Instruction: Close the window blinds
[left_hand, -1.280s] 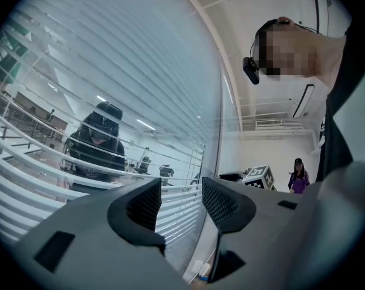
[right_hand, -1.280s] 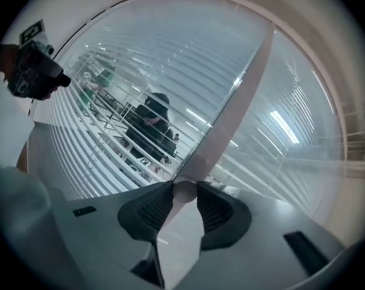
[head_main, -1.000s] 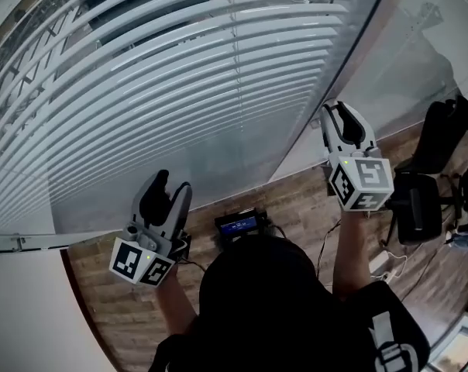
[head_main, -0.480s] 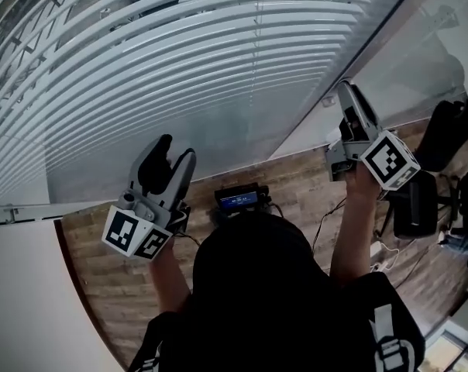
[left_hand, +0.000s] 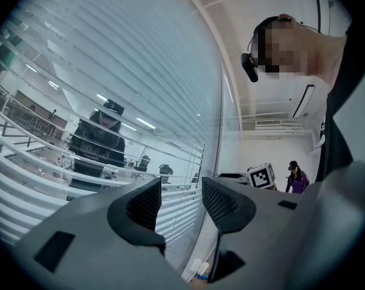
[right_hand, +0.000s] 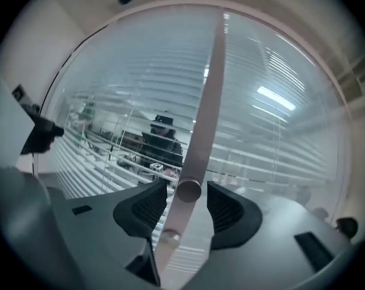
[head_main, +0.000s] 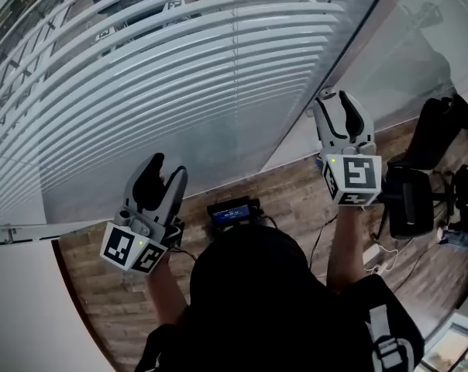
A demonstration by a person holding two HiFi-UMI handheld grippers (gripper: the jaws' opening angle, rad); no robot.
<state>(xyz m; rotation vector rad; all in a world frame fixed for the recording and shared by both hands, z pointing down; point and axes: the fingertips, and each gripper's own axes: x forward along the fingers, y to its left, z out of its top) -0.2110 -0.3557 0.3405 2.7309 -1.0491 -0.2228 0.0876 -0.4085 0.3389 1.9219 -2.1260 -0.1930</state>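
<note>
White slatted window blinds [head_main: 180, 68] show gaps, seemingly unfinished; right gripper [head_main: 336, 108], jaws just opened wide, straddles round grey knob [right_hand: 188, 190]; left gripper [left_hand: 181, 192] gapes empty.

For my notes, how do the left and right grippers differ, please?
The right gripper has a round knob between its jaws, which have just been opening; the left gripper has nothing there. The right is by the window frame, the left before the blinds. Both are open.

Wood-plank floor [head_main: 94, 285]. A small black device with a lit blue screen [head_main: 232, 211] sits at centre; toward three o'clock stand a black chair [head_main: 408, 201] and a white power strip [head_main: 371, 252].
</note>
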